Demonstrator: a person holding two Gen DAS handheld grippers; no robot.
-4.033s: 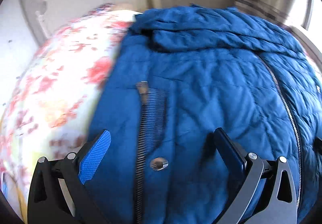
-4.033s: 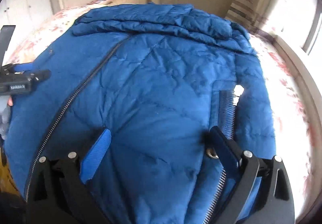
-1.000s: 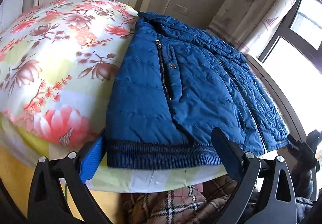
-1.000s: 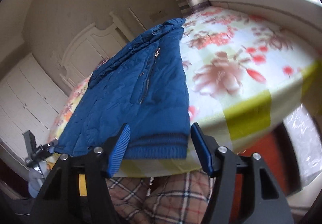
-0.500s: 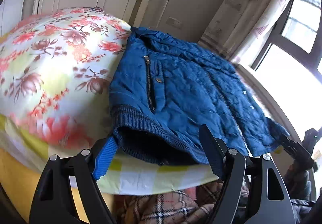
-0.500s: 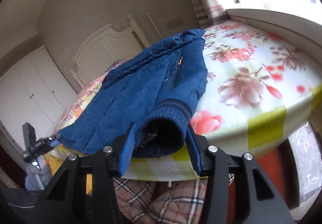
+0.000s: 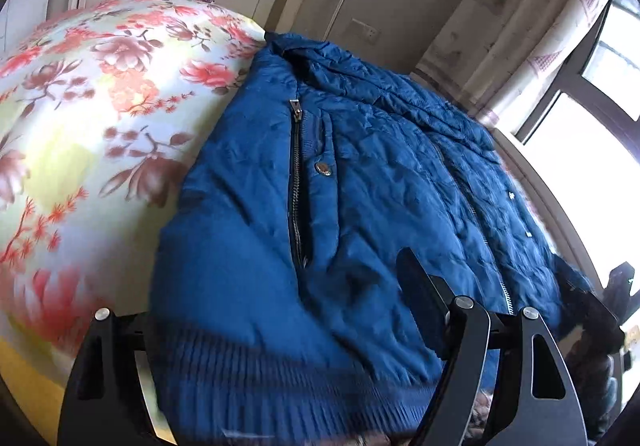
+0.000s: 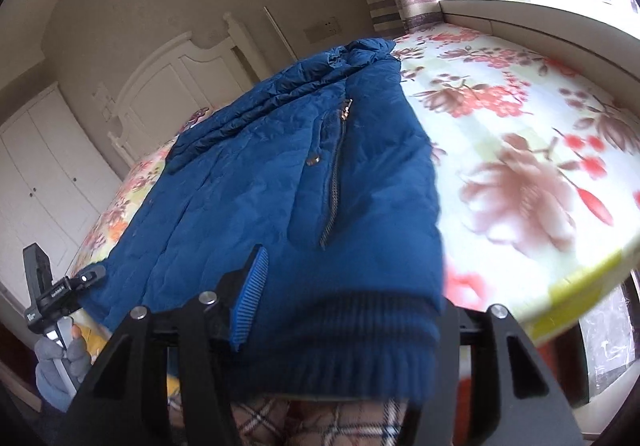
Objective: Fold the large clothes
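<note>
The blue jacket [image 7: 360, 185] lies front-up, zipped, on the flowered bed [image 7: 100, 105]. Its ribbed hem [image 8: 360, 334] is at the near edge. The left gripper [image 7: 280, 326] clamps one hem corner. The right gripper [image 8: 348, 310] has the other corner between its jaws, which are opening slightly with the pads against the cloth. Step in hand: the hem is gripped, probably for the first fold. The next move calls for carrying both corners evenly toward the collar [image 8: 360, 49].

no readable text, small white lettering on the left gripper [image 8: 60, 292] illegible
</note>
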